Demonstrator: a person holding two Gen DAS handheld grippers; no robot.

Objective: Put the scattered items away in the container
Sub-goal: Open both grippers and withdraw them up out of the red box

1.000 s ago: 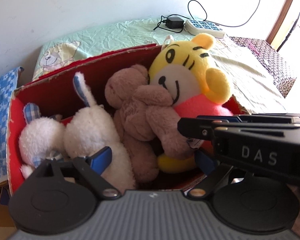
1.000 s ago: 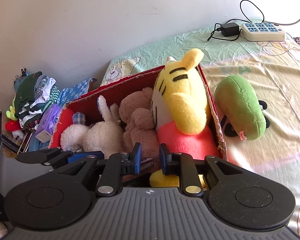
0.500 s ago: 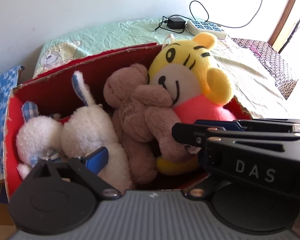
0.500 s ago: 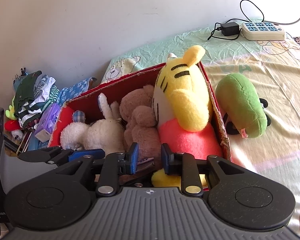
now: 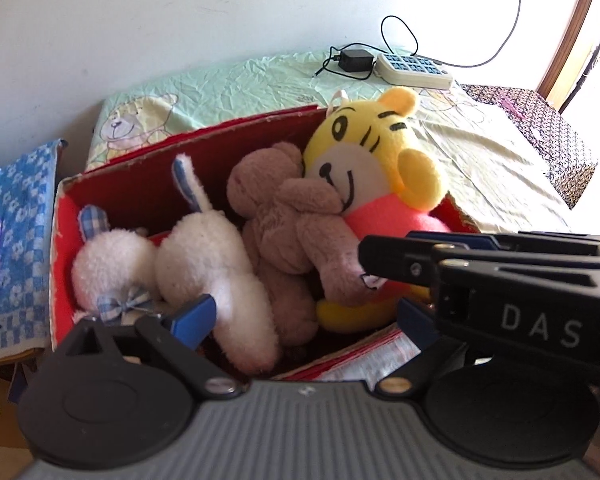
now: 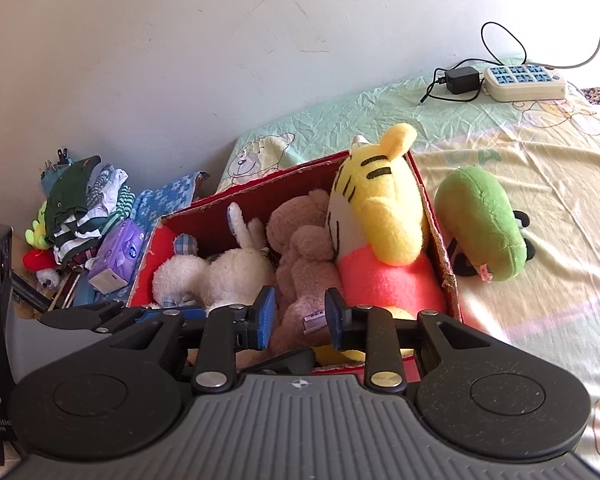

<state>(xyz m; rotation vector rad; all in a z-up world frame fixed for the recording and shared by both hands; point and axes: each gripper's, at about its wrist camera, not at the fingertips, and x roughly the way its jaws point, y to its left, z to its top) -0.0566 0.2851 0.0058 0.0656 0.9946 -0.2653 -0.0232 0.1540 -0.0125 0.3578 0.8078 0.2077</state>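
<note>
A red cardboard box [image 5: 148, 172] [image 6: 260, 196] stands on the bed and holds a white bunny plush [image 5: 216, 256] [image 6: 236, 272], a brown bear plush [image 5: 288, 224] [image 6: 304, 256] and a yellow tiger plush [image 5: 372, 148] [image 6: 384, 208]. A green plush [image 6: 480, 220] lies on the sheet just right of the box. My left gripper [image 5: 304, 316] is open and empty over the box's near edge. My right gripper [image 6: 300, 316] is open, its fingers on either side of the bear's leg without gripping it; it crosses the left wrist view [image 5: 480, 264].
A white power strip [image 6: 524, 82] and black adapter [image 6: 458, 80] lie at the bed's far side by the wall. Folded clothes [image 6: 84, 208], a purple tissue pack [image 6: 116, 256] and a blue patterned cloth [image 5: 16, 240] sit left of the box.
My right gripper's jaws have opened wider around the bear's leg. Both grippers have shifted slightly; the toys stay in the box.
</note>
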